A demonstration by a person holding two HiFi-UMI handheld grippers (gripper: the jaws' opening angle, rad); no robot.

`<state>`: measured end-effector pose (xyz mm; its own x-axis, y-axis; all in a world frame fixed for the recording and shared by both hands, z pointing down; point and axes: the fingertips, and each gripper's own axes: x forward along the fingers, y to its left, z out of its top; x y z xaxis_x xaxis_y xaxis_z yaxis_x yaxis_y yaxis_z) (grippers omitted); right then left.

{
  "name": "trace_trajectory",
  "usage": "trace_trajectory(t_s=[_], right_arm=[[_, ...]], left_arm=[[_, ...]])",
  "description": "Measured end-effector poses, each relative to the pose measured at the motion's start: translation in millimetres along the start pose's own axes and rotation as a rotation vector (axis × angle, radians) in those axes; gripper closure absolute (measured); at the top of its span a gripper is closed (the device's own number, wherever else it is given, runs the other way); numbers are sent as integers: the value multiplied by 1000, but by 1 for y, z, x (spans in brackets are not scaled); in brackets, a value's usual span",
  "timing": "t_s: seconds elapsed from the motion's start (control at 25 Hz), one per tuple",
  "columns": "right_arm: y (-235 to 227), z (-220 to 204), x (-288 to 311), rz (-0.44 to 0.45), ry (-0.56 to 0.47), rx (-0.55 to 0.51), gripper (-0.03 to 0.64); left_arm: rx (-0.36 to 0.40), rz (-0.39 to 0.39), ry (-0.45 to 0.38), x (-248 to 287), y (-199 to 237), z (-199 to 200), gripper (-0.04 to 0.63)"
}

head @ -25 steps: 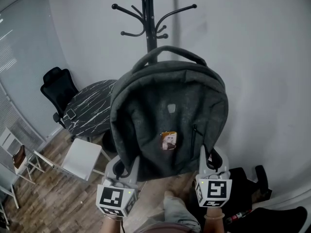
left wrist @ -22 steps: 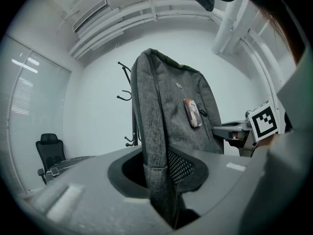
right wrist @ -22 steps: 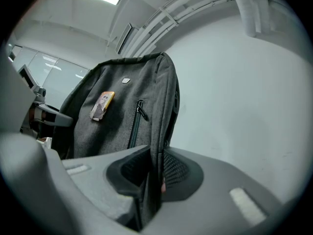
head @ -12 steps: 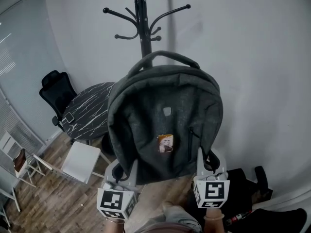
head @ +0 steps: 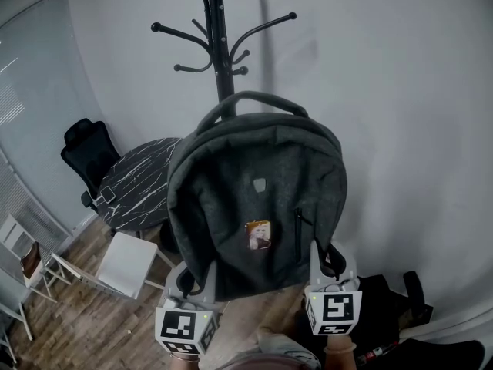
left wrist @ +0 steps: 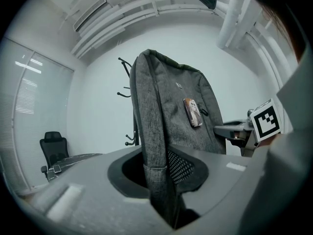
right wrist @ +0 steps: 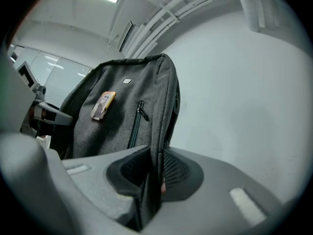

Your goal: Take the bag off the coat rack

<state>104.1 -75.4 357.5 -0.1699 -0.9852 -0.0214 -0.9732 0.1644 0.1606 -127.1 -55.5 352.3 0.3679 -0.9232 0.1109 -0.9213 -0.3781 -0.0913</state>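
Note:
A dark grey backpack (head: 254, 191) with a small picture tag on its front is held upright in front of the black coat rack (head: 219, 45). Its top handle (head: 250, 99) sits below the rack's hooks, on none of them that I can see. My left gripper (head: 196, 276) is shut on the bag's lower left edge, and my right gripper (head: 333, 262) on its lower right edge. In the left gripper view the bag's side (left wrist: 156, 146) runs down between the jaws. The right gripper view shows the other side seam (right wrist: 156, 146) pinched the same way.
A round black marble table (head: 135, 179) and a black office chair (head: 85, 141) stand to the left, with a white seat (head: 127, 257) nearer me. Dark things lie on the floor at the right (head: 393, 291). The white wall is close behind the rack.
The bag and both grippers have drifted a little left and lower in the head view, and the rack with them. Both grips are unchanged.

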Motion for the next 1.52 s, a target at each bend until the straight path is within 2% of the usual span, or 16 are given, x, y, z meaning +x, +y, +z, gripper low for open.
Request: trace_trajectory(t_s=[1.52], right_arm=[[-2,-10,63,33,43,-16,557]], left_arm=[[-42,38,0,61,29,-7,503]])
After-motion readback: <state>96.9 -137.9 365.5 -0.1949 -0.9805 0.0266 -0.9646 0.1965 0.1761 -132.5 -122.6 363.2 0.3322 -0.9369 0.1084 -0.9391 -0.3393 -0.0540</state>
